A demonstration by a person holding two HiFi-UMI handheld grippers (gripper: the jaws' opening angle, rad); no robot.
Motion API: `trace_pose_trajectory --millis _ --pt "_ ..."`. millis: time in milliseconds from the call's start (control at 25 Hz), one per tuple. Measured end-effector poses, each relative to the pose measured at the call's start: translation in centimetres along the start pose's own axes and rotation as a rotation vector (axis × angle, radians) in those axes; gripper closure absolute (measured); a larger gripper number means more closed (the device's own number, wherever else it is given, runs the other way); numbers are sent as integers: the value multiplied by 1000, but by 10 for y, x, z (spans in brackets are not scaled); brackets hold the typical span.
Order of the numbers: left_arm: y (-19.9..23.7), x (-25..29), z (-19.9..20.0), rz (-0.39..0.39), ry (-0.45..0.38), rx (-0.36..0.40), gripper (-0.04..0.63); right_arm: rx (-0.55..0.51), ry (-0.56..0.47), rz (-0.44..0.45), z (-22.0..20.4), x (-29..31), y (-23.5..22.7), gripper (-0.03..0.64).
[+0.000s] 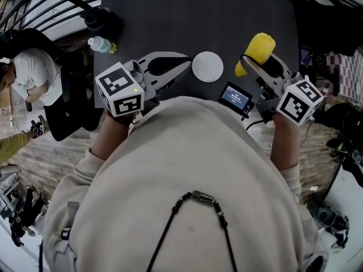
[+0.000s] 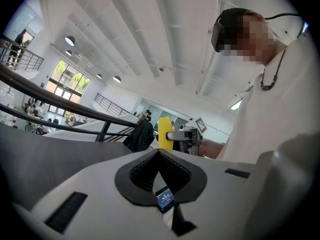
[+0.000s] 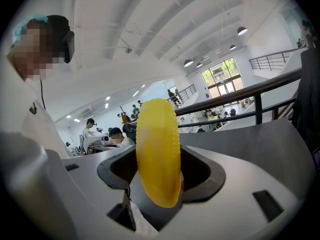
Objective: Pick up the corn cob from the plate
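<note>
The corn cob (image 3: 157,154) is clamped crosswise in the right gripper (image 1: 253,63), clear of the plate (image 1: 207,66); the left gripper (image 2: 159,153) is closed on nothing.

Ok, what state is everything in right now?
corn cob: clamped upright between the jaws, off the plate
plate: bare, on the dark table
right gripper: shut on the corn cob
left gripper: shut, nothing between the jaws
small screen: lit

The ribbed yellow corn cob (image 1: 258,47) lies over a dark grey table (image 1: 198,16). The round plate (image 1: 207,66) is white. The pale grey left gripper (image 1: 188,64) and right gripper (image 1: 252,60) bear black-and-white square markers.
</note>
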State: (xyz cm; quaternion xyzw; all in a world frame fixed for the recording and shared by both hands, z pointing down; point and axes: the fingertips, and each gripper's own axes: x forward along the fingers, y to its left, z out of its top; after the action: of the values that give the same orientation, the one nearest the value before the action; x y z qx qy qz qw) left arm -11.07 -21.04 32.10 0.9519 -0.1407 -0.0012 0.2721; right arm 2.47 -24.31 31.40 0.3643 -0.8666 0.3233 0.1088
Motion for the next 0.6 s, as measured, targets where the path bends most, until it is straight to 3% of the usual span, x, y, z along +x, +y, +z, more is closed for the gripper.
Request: trace_pose_trajectory --millis 600 --pt "-2 1 1 9 -4 -9 595 -9 14 13 -2 3 1 353"
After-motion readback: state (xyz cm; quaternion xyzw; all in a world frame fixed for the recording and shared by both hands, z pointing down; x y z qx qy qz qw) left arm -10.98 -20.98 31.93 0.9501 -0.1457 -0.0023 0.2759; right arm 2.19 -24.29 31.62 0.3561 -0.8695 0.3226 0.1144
